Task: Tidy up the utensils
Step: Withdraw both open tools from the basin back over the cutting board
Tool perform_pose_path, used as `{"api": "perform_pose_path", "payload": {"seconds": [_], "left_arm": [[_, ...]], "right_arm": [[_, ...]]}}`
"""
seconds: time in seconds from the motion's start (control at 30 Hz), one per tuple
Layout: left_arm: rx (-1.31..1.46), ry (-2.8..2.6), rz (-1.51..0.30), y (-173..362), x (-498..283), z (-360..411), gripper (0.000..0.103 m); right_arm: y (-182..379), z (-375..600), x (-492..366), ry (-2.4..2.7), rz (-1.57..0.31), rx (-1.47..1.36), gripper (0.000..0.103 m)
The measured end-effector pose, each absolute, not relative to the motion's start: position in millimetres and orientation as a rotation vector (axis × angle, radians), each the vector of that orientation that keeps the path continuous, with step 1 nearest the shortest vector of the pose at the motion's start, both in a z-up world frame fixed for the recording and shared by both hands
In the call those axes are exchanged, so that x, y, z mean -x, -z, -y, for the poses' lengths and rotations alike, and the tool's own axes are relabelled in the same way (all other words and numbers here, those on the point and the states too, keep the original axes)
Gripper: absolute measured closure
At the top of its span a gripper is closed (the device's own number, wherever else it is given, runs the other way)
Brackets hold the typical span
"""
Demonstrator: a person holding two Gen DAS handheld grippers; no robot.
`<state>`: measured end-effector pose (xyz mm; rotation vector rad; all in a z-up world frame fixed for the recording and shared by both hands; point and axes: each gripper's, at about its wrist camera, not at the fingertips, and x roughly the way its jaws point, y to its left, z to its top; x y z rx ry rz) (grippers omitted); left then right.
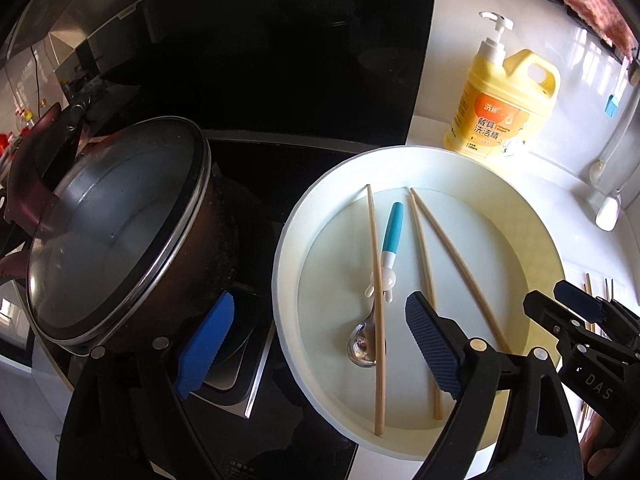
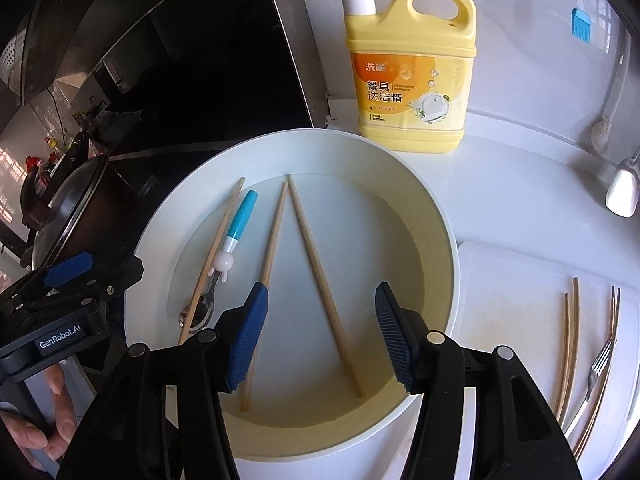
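A round white basin (image 1: 288, 240) (image 2: 160, 216) holds three wooden chopsticks (image 1: 378, 312) (image 2: 320, 276) and a spoon (image 1: 390, 236) (image 2: 240, 216) with a teal handle and a white rabbit figure. My left gripper (image 1: 316, 348) is open and empty, above the basin's left rim; it shows at the left of the right wrist view (image 2: 68, 268). My right gripper (image 2: 320, 336) is open and empty, low over the basin, astride the right chopstick; it also shows in the left wrist view (image 1: 560, 300). Several chopsticks (image 2: 572, 340) and a fork (image 2: 596, 372) lie on a white board (image 2: 512, 280) to the right.
A dark pot with a glass lid (image 1: 116, 224) (image 2: 68, 208) sits on the black stove left of the basin. A yellow dish soap bottle (image 1: 504, 108) (image 2: 412, 68) stands behind the basin. A white brush (image 2: 622, 188) lies at the far right.
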<state>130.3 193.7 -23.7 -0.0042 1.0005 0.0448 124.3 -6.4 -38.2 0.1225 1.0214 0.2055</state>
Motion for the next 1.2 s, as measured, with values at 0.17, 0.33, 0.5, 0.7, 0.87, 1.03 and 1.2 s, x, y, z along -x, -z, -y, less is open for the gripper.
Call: {"api": "perform_pose_path", "payload": {"seconds": [0.17,0.33,0.5,0.7,0.87,1.03,1.2], "left_arm": [[-0.027,-0.013,-0.990,21,-126,-190,0.017],[-0.057,0.027,-0.967,17,-121,-184,0.014],[-0.075,0.088,-0.972,17,-115,-171,0.014],[-0.102,0.156,-0.973,15,-109,-138,0.011],[-0.104,0.207,-0.945,6,-93,-100,0.009],[-0.088,0.249,-0.932,-2,-73,-48,0.009],[-0.089,0.248,-0.909,-6,-43,5,0.009]], "right_arm": [[37,13,-114,-0.184,-1.016,-0.166,0.048],[34,21,-101,-0.138,-1.001,-0.201,0.046],[28,36,-80,-0.083,-0.985,-0.233,0.042],[25,68,-50,-0.012,-0.973,-0.263,0.040],[24,113,-20,0.055,-0.962,-0.294,0.039],[25,163,13,0.093,-0.941,-0.330,0.039],[29,215,40,0.092,-0.943,-0.342,0.039]]}}
